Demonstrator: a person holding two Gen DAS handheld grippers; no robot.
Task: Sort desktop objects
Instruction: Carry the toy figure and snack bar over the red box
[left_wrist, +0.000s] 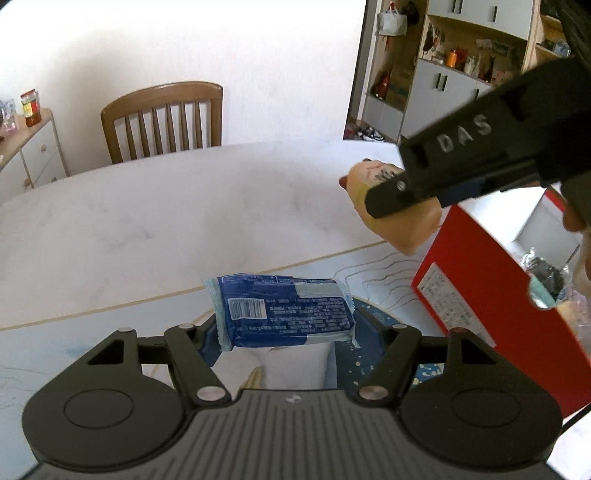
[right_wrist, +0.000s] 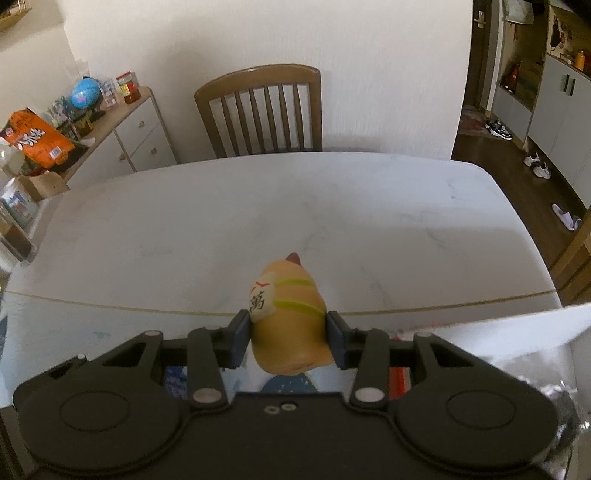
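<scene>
Blue snack packet (left_wrist: 282, 312): one, clamped across its width between the two pads of the left gripper (left_wrist: 284, 332), held clear of the patterned mat (left_wrist: 373, 288) below it. The packet lies flat with its barcode side up.

Yellow squeeze toy (right_wrist: 290, 321): one, clamped between the two pads of the right gripper (right_wrist: 290, 334), its red tip pointing toward 12 o'clock in the right wrist view. In the left wrist view the same toy (left_wrist: 391, 206) appears at 2 o'clock from the packet, raised off the table (left_wrist: 184, 206) and just beside the near corner of the red box (left_wrist: 491, 288).

Red box: one, open at the top, at 3 o'clock in the left wrist view. Its interior holds at least one dark item in clear wrapping (left_wrist: 546, 273); the exact count inside cannot be told.

Progress, as a judgement: both grippers are loaded, and neither item has been released yet. The box already holds contents, so part of the sort appears done. Remaining work appears to be placing the toy and the packet, probably in the box. No other loose items show on the visible white tabletop beyond the mat, so these two may be the last.

Far field, at 12 o'clock: one wooden chair (right_wrist: 260, 110) against the wall. At 10 o'clock: one sideboard (right_wrist: 125, 125) carrying one orange bag (right_wrist: 35, 138), one small globe (right_wrist: 84, 93) and one red-lidded jar (right_wrist: 128, 88).
</scene>
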